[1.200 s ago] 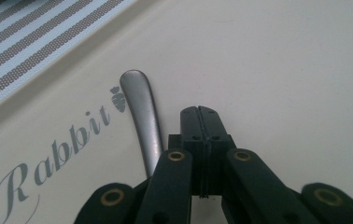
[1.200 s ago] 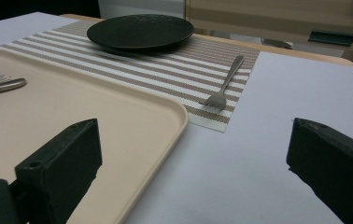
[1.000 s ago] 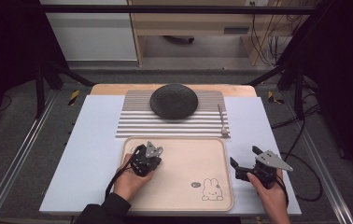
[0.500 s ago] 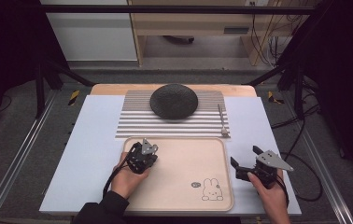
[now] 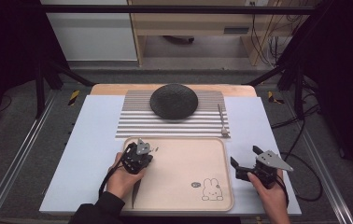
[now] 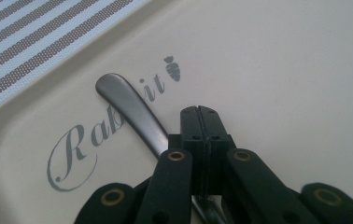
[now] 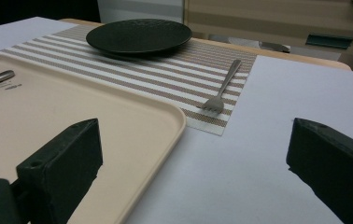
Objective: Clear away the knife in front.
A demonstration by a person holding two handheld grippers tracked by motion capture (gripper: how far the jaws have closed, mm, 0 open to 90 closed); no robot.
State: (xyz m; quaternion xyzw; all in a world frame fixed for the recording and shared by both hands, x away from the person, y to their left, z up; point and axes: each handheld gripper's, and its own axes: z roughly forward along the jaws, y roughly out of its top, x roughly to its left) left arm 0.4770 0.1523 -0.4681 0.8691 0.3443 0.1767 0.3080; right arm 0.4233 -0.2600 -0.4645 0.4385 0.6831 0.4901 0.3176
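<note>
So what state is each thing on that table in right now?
Left gripper: jaws shut, over the tray, beside the metal handle.
Right gripper: jaws wide open, holding nothing.
Metal handle: lying flat on the tray.
Tray: flat on the table.
Plate: empty, on the striped mat.
Fork: lying on the mat.

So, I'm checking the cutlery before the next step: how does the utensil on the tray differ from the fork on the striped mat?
The utensil lies on the beige tray, under the left gripper, whose jaws are pressed together beside its handle. The fork lies on the striped mat, right of the dark plate, with nothing touching it. The fork shows its tines; the utensil shows only a rounded handle end. Both look like grey metal.
</note>
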